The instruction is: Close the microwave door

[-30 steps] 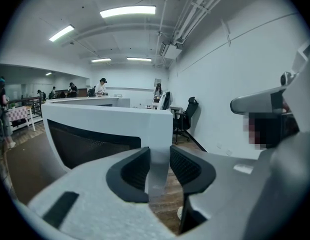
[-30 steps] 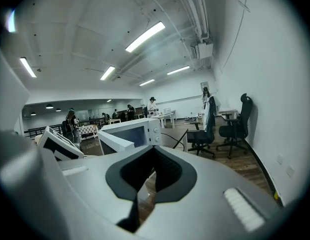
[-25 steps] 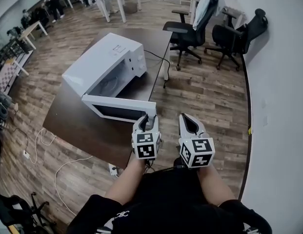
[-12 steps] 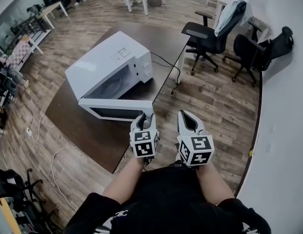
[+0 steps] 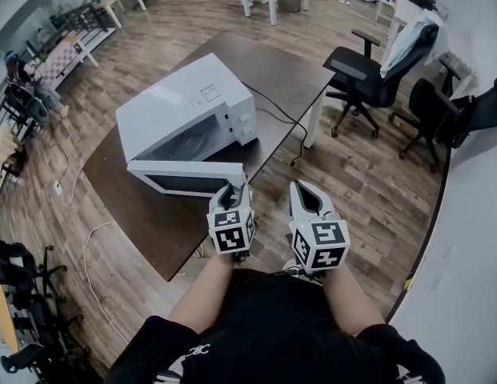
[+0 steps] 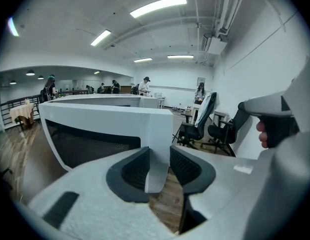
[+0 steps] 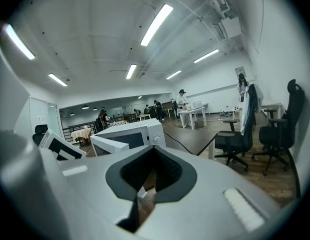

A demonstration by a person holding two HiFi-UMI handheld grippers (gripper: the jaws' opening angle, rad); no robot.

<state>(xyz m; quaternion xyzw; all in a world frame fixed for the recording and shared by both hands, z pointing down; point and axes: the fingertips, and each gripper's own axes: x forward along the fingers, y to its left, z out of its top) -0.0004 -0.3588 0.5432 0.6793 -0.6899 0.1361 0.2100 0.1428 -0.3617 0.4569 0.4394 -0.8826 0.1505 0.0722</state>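
The microwave door (image 5: pixel 192 176), standing open over the tabletop (image 5: pixel 144 214), has its free end pinched in the left claw (image 5: pixel 234 190), with the right claw (image 5: pixel 306 194) shut and empty at its 3 o'clock; the closing step seems in hand, needing a push toward 12 o'clock.

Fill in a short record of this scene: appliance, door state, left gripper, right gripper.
appliance: white microwave on a dark table
door state: door open, swung out toward the person
left gripper: left gripper closed on the door's free edge
right gripper: right gripper jaws together, empty, beside the left one, off the door
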